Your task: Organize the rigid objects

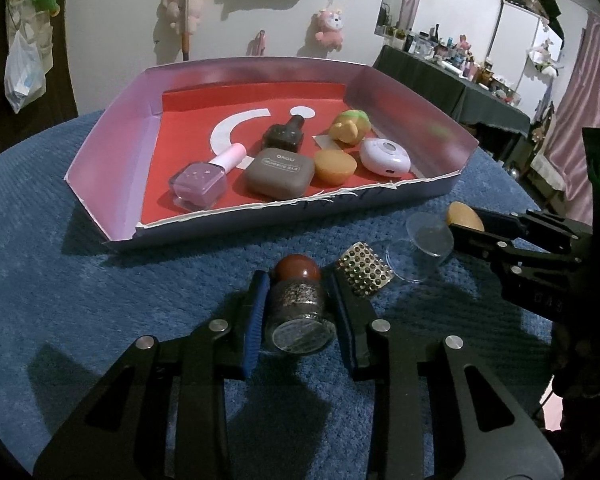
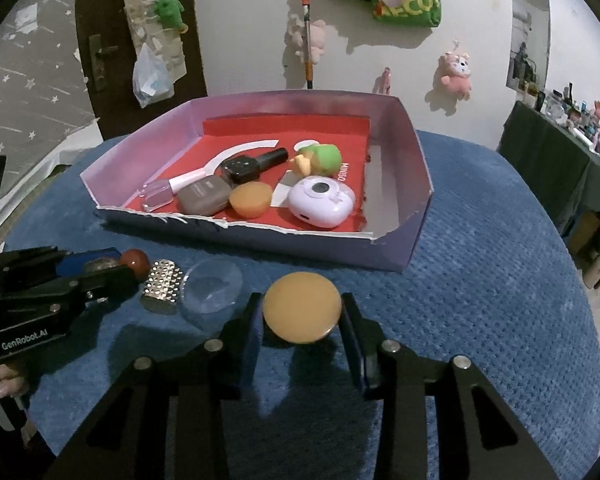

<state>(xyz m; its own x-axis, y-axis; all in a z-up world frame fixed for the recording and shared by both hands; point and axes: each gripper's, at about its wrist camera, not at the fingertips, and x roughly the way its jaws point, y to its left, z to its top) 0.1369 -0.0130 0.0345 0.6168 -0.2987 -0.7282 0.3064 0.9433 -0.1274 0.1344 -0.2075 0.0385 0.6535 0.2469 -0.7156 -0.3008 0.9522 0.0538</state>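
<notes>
My left gripper (image 1: 298, 280) is shut on a small glitter-filled bottle (image 1: 298, 312) with a round brown cap, lying on the blue cloth in front of the box. My right gripper (image 2: 302, 304) is shut on a round orange piece (image 2: 302, 312); the left wrist view shows that piece (image 1: 462, 216) at the right. Behind both stands the low lilac box (image 1: 112, 120) with a red floor. It holds a lilac nail polish bottle (image 1: 198, 184), a brown eye shadow case (image 1: 280, 176), a dark bottle (image 1: 284, 138), an orange cup (image 1: 334, 166), a white-lilac device (image 1: 384, 156) and a yellow-green toy (image 1: 348, 126).
Between the two grippers lie a studded metal piece (image 1: 364, 272) and a clear plastic cap (image 1: 420, 248). The blue cloth (image 1: 60, 240) covers the round table. A dark cluttered side table (image 1: 460, 92) stands at the right. Fingers of a hand (image 2: 8, 380) show at the left.
</notes>
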